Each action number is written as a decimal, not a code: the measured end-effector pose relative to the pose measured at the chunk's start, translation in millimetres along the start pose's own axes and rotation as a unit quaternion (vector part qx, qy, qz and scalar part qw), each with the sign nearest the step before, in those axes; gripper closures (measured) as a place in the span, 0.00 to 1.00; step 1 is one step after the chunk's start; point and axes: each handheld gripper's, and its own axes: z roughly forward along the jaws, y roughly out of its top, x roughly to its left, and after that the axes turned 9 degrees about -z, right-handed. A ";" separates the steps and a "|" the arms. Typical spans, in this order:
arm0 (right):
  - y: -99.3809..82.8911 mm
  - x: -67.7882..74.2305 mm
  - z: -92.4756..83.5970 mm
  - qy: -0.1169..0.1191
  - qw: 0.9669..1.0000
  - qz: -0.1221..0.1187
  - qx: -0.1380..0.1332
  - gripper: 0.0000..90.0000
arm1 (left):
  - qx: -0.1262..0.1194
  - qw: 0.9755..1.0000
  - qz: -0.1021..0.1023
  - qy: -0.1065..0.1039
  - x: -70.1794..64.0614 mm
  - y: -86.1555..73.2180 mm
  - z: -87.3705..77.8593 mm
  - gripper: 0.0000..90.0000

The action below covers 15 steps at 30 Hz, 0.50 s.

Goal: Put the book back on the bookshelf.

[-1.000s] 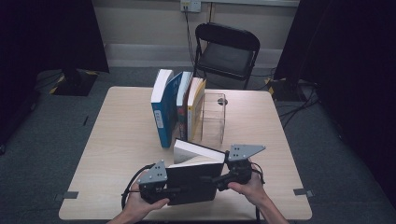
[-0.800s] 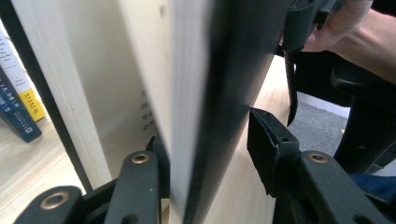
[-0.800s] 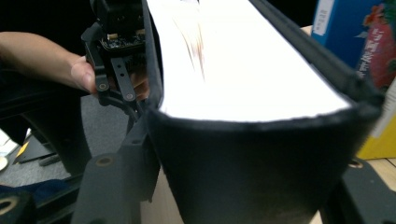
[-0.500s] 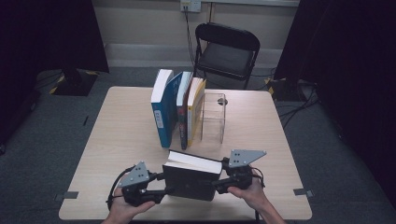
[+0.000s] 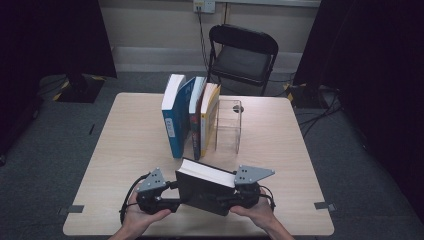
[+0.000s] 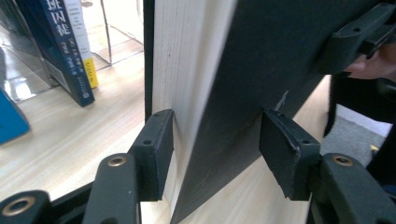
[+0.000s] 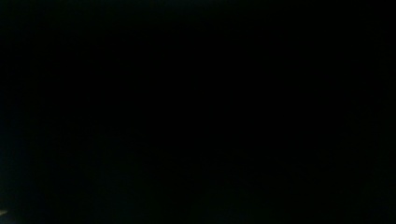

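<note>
A thick black book point(image 5: 202, 192) hangs tilted over the table's front edge, its white page block facing up and away. My left gripper point(image 5: 175, 194) straddles the book's left end. In the left gripper view the black book point(image 6: 261, 60) runs between the left gripper point(image 6: 217, 149); one pad rests by the page edge and the other stands just off the cover. Those jaws have just been opening. My right gripper point(image 5: 231, 197) grips the book's right end, and one of its fingers point(image 6: 359, 39) lies on the cover. Its jaws have just eased slightly wider. The right gripper view is dark.
Several books point(image 5: 192, 117) stand upright in a row at the middle of the table point(image 5: 125, 150), leaning on a clear acrylic stand point(image 5: 229, 125). A black folding chair point(image 5: 242, 55) sits beyond the far edge. Dark curtains flank the room.
The black book has sunk from a steeper stand to a flatter tilt, closer to the front edge. My left gripper slid outward along it, then settled at its left end.
</note>
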 end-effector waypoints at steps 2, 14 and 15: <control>-1.1 2.2 0.8 -0.006 1.000 0.003 -0.008 0.44 | 0.001 1.000 -0.001 -0.005 2.8 0.7 0.6 0.50; -0.3 15.7 1.4 -0.029 0.999 -0.017 -0.003 0.48 | 0.000 1.000 -0.013 -0.014 5.2 0.1 2.7 0.48; -1.2 15.5 1.0 -0.031 0.999 -0.015 -0.006 0.49 | 0.000 1.000 -0.014 -0.014 5.8 -0.2 3.0 0.49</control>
